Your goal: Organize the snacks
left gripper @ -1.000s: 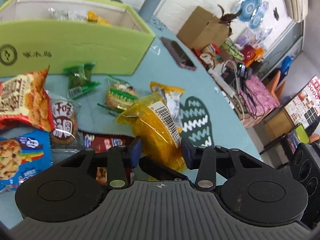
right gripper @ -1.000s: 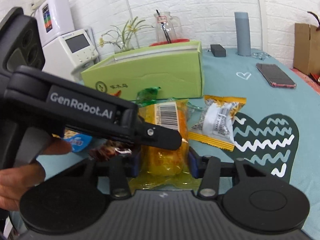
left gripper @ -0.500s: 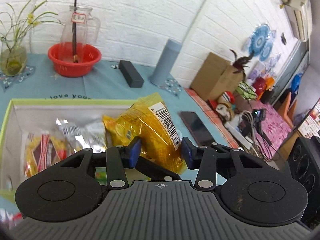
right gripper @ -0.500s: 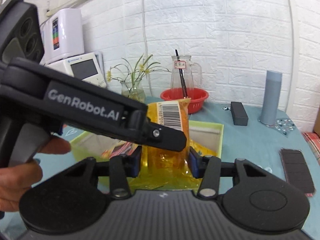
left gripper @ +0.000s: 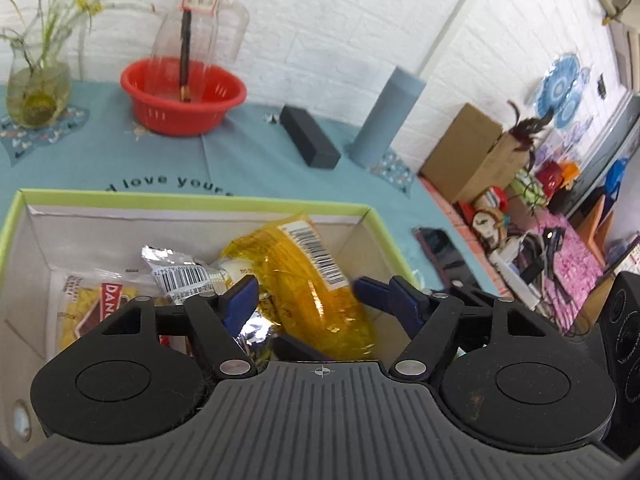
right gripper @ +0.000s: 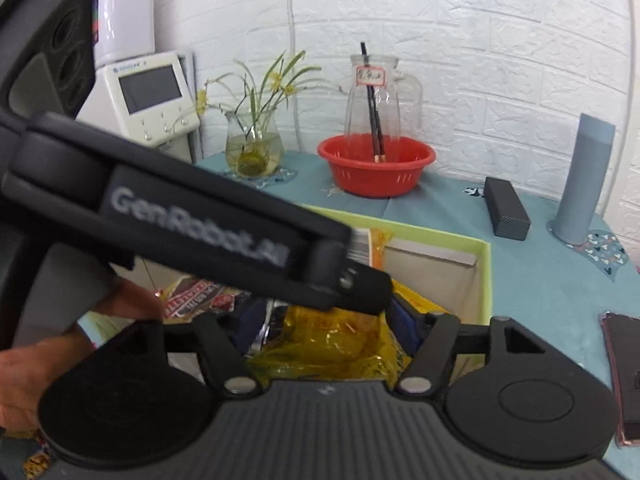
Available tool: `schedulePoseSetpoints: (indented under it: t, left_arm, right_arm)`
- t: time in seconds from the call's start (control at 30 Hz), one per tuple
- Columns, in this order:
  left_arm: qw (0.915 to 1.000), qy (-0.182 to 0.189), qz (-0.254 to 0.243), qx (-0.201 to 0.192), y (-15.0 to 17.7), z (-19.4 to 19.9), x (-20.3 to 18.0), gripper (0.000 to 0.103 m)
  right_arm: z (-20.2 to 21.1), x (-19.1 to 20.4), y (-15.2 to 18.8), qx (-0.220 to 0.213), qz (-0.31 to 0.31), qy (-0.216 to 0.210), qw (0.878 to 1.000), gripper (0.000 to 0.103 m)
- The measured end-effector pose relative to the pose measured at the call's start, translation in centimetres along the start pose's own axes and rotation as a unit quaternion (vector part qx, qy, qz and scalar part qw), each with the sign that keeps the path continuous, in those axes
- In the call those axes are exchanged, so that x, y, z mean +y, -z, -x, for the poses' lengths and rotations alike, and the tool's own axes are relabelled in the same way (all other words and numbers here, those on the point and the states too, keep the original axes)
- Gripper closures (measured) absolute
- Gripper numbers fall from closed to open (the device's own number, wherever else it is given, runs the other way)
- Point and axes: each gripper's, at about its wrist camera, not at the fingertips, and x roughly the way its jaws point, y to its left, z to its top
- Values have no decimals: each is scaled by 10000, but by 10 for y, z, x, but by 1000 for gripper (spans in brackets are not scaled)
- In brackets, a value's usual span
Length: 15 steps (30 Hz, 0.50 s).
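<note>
L gripper (left gripper: 306, 292) jaws spread — crinkly yellow plastic snack pack (left gripper: 308, 280) lies between, inside green-rimmed cardboard box (left gripper: 192, 200); R gripper (right gripper: 328, 320) also wide, around same pack.

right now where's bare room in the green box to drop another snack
Bare floor shows along the far wall of the green box and in its far right corner, beyond the yellow snack pack. The near left is crowded: the silver barcode packet and red-labelled packet overlap there. The left gripper hangs open over the yellow pack.
</note>
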Motion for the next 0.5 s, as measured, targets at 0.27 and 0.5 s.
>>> schedulePoseSetpoints:
  t: [0.27,0.5]
  left_arm:
    - [9967,164,-172,-771,56,99,-36,24]
    - [9963,516,691,-70,161,111,-27,29]
  right_arm:
    - [114,16,49,-555,-335,130,9978,2]
    - [131,54,134,256,-740,-78,9969,2]
